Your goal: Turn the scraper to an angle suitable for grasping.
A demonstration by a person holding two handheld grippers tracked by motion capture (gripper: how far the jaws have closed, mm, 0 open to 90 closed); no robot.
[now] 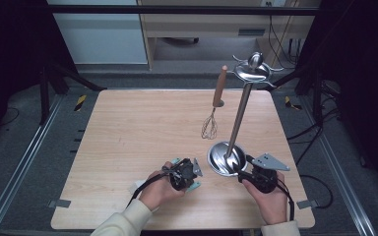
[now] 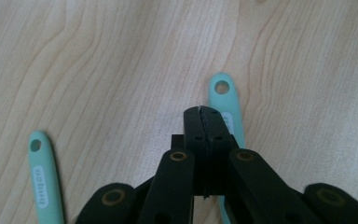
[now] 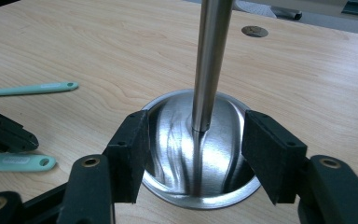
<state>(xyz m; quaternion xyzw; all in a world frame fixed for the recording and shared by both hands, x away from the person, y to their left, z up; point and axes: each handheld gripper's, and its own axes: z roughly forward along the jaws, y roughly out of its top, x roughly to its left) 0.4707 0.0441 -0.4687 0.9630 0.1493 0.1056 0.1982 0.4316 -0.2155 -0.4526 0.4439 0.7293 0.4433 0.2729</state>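
From the high view, a steel utensil stand (image 1: 229, 156) sits near the person's edge of the wooden table (image 1: 128, 128), its base dish low and its pole rising to a hooked crown, where a wooden-handled whisk (image 1: 215, 101) hangs. The right gripper (image 1: 248, 169) brackets the near rim of that dish, jaws wide. The left gripper (image 1: 189, 173) rests just left of the stand, over two mint-green handles (image 1: 195, 186). To do this step well, I judge the right should steady the base squarely, not tip it, while the left picks one handle near its holed end.

In the left gripper view, its jaws are pressed together with nothing visibly between them; the tip lies over a mint-green handle (image 2: 227, 109) whose long axis runs away from the camera, hanging hole at the far end. A second handle (image 2: 42, 175) lies apart, roughly parallel.

In the right gripper view, the jaws stand wide on either side of the stand's dish (image 3: 200, 144), the pole upright between them. Left of the stand, both handles (image 3: 32, 88) point their holed ends toward it.
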